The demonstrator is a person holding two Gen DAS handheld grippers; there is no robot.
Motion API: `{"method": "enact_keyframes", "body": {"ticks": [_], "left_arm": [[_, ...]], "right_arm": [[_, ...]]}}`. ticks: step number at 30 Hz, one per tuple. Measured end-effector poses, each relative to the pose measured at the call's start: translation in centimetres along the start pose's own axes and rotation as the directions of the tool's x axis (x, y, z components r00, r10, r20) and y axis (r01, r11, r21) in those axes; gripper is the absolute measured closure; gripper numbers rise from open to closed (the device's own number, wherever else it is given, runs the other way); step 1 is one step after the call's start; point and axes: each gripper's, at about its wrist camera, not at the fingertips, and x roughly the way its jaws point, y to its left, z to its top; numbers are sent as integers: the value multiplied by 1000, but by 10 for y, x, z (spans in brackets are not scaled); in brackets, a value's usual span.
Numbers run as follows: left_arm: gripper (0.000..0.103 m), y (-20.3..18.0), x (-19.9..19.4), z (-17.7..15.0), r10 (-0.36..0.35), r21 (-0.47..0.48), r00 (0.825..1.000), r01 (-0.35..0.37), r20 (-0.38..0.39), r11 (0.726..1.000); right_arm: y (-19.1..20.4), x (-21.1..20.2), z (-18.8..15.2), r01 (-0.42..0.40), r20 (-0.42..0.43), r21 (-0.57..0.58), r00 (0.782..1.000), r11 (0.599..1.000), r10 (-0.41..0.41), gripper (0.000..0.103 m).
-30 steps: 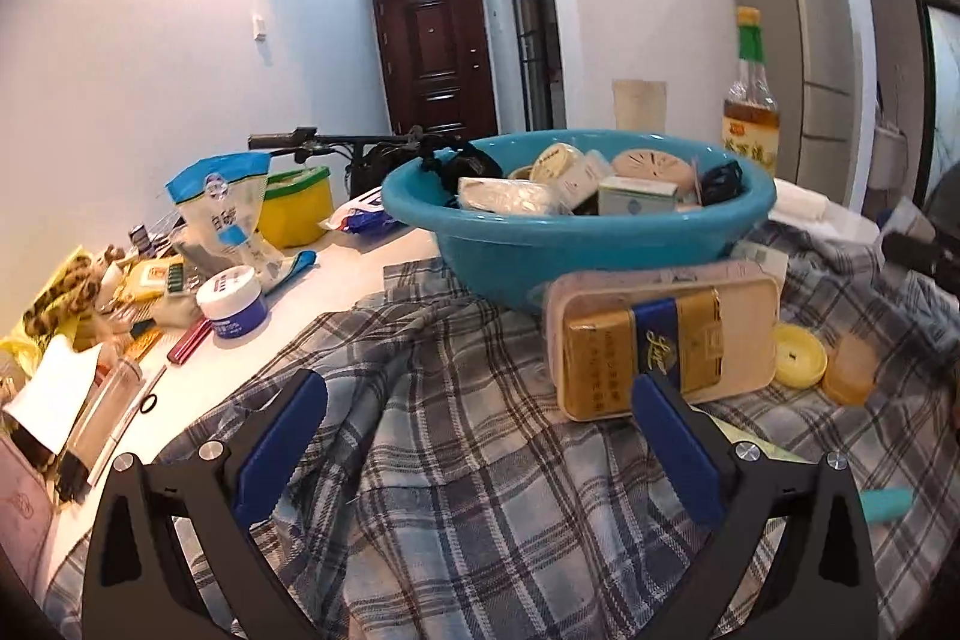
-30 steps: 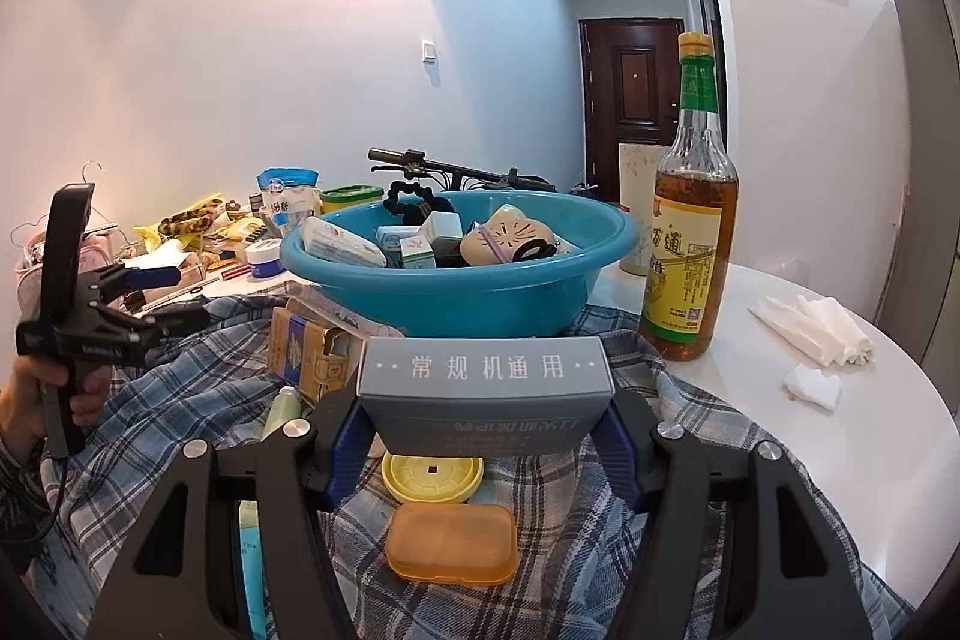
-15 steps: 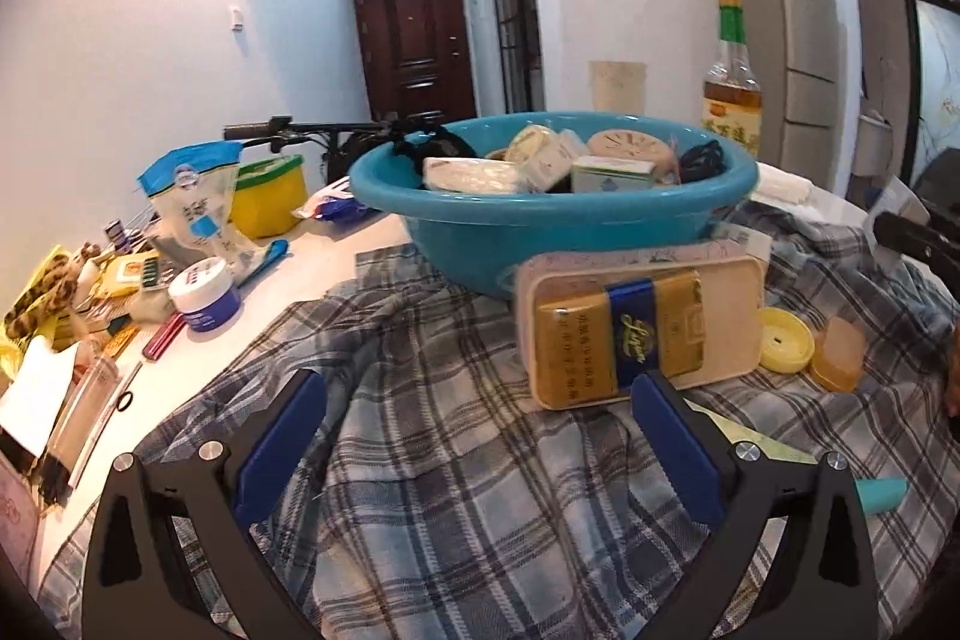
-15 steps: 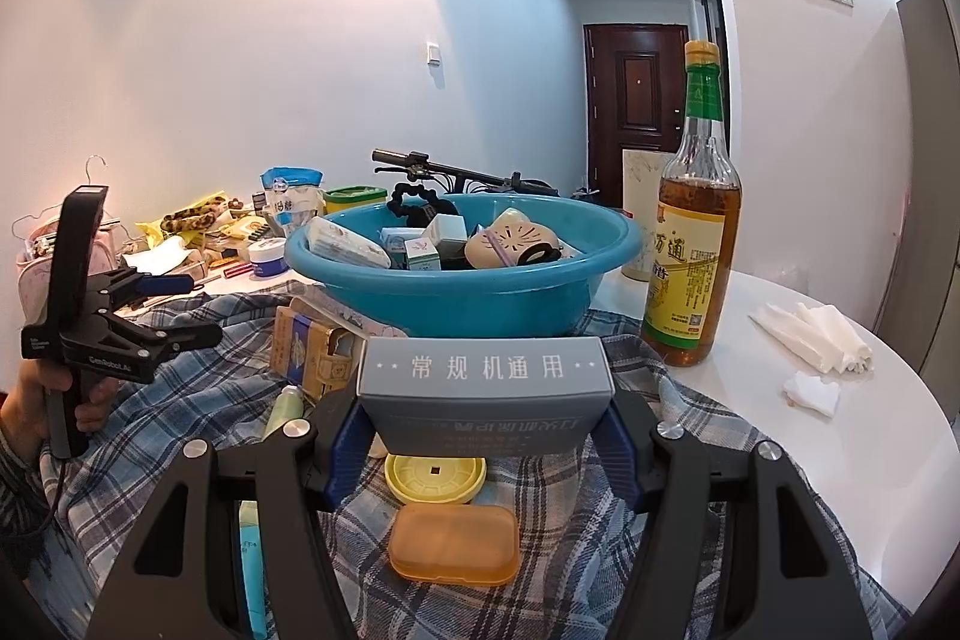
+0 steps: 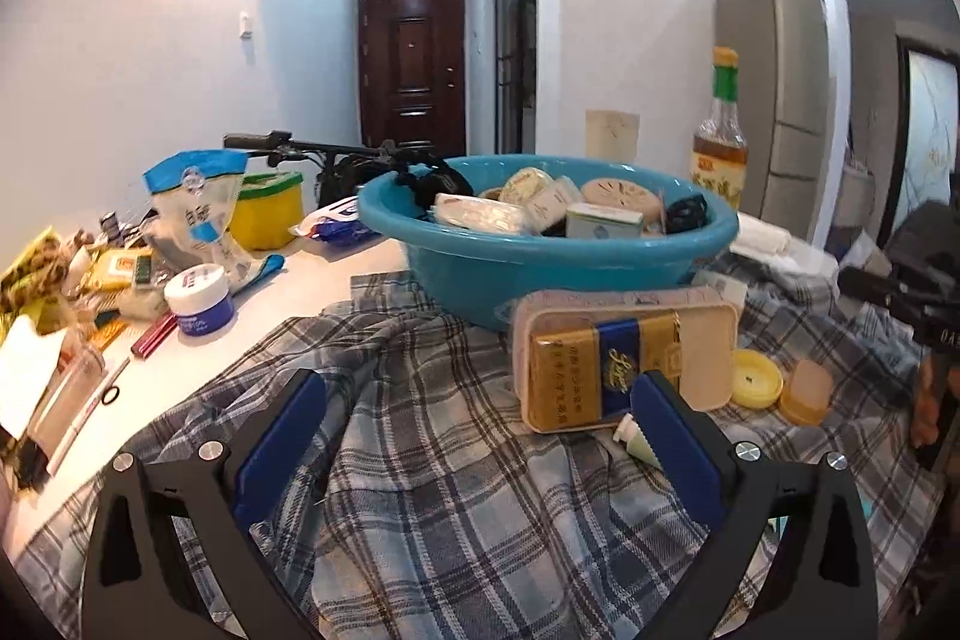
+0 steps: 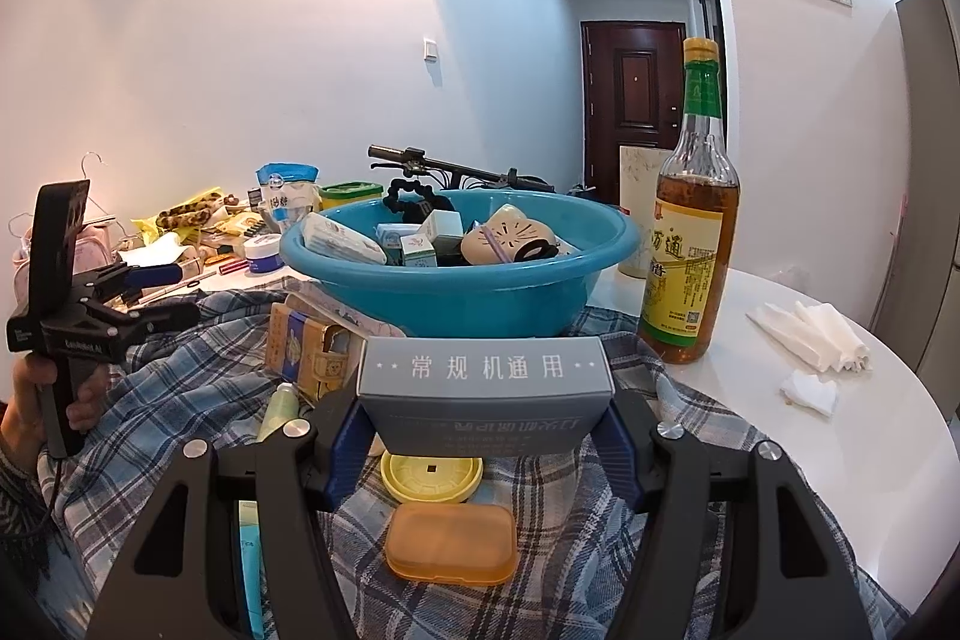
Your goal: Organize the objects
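While the right gripper (image 6: 486,436) pinches a grey box (image 6: 483,391) clear of the plaid cloth (image 6: 570,538), probably bound for the blue basin (image 6: 456,292) just behind, the left gripper (image 5: 477,436) hangs spread and empty near a gold carton (image 5: 624,361).

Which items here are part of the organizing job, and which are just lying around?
In play:
- grey box, clamped in the right gripper
- blue basin, already holding small boxes
- gold carton, ahead of the open left gripper
- yellow lid and orange case on the plaid cloth

Lying about:
- oil bottle
- white tissues
- white jar
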Motion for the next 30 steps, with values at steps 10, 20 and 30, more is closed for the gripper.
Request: {"method": "enact_keyframes", "body": {"ticks": [10, 20, 30], "left_arm": [[0, -6, -1, 0, 12, 30, 1000, -12, 4, 999], [0, -5, 2, 0, 17, 22, 1000, -17, -9, 1000], [0, -5, 2, -1, 20, 25, 1000, -20, -9, 999]], "right_arm": [[1, 0, 0, 3, -8, -4, 1000, 1000, -3, 40], [2, 3, -1, 10, -20, -11, 1000, 1000, -10, 40], [3, 3, -1, 11, -22, -13, 1000, 1000, -11, 40]]}}
